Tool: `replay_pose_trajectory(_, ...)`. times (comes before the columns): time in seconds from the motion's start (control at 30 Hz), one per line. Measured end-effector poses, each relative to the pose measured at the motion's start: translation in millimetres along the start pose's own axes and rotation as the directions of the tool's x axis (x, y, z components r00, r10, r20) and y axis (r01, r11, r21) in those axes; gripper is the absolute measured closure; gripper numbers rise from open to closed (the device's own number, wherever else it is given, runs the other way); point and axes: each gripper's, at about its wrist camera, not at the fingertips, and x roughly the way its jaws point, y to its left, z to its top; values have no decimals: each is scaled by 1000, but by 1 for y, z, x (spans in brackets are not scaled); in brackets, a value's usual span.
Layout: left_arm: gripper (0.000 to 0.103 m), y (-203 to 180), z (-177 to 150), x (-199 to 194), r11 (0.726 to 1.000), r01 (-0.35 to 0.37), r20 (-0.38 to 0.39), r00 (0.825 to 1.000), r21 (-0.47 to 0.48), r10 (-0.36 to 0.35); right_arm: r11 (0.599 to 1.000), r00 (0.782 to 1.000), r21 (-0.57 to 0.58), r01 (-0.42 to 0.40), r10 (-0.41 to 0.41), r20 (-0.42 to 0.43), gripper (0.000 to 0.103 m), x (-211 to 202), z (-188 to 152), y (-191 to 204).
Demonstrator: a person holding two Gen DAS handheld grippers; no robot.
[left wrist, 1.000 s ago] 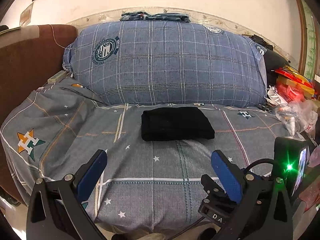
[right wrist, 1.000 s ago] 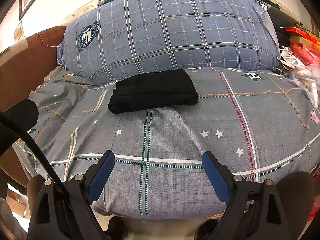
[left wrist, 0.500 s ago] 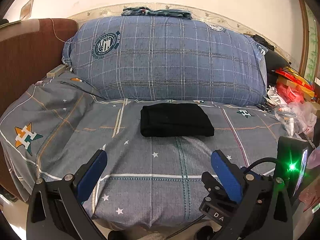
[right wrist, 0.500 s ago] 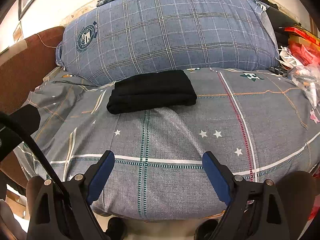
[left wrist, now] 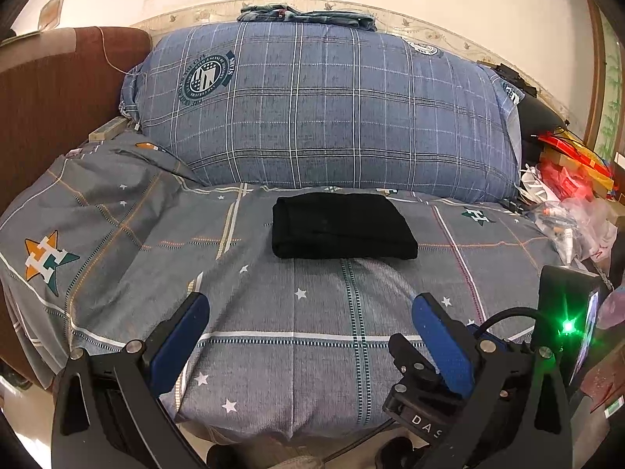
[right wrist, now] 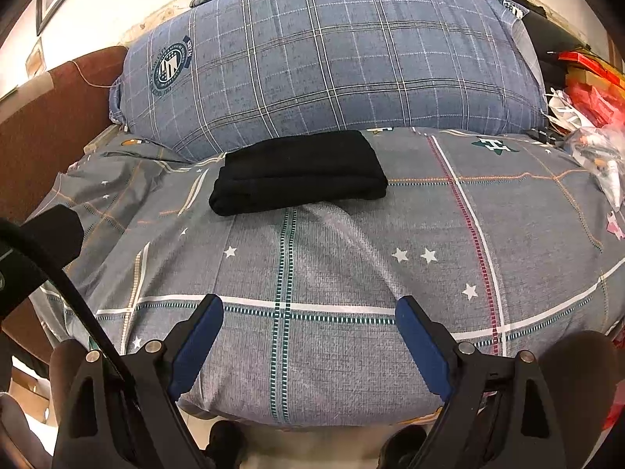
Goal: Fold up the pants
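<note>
The black pants (left wrist: 340, 224) lie folded into a compact rectangle on the grey patterned bedsheet (left wrist: 273, 312), just in front of a large blue plaid pillow. They also show in the right wrist view (right wrist: 299, 172). My left gripper (left wrist: 310, 306) is open and empty, held back over the near part of the bed, well short of the pants. My right gripper (right wrist: 308, 308) is open and empty too, also over the bed's front part and apart from the pants.
The big blue plaid pillow (left wrist: 324, 113) stands against the wall with folded clothes (left wrist: 308, 15) on top. A brown headboard (left wrist: 50, 109) is at the left. Bags and red clutter (left wrist: 566, 191) sit at the right edge. The other gripper's body (left wrist: 566, 324) is at my right.
Both grippers have drawn back slightly and the left view has tilted up a little. The pants have not moved, and both grippers stay open.
</note>
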Motion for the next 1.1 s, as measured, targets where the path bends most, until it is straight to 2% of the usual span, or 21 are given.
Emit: replay_pose_trajectory(1.1,0,11,-11,17,999,-1,-70,998,-42,-1,1000,1000,0,8,-8,-10,10,4,-5,0)
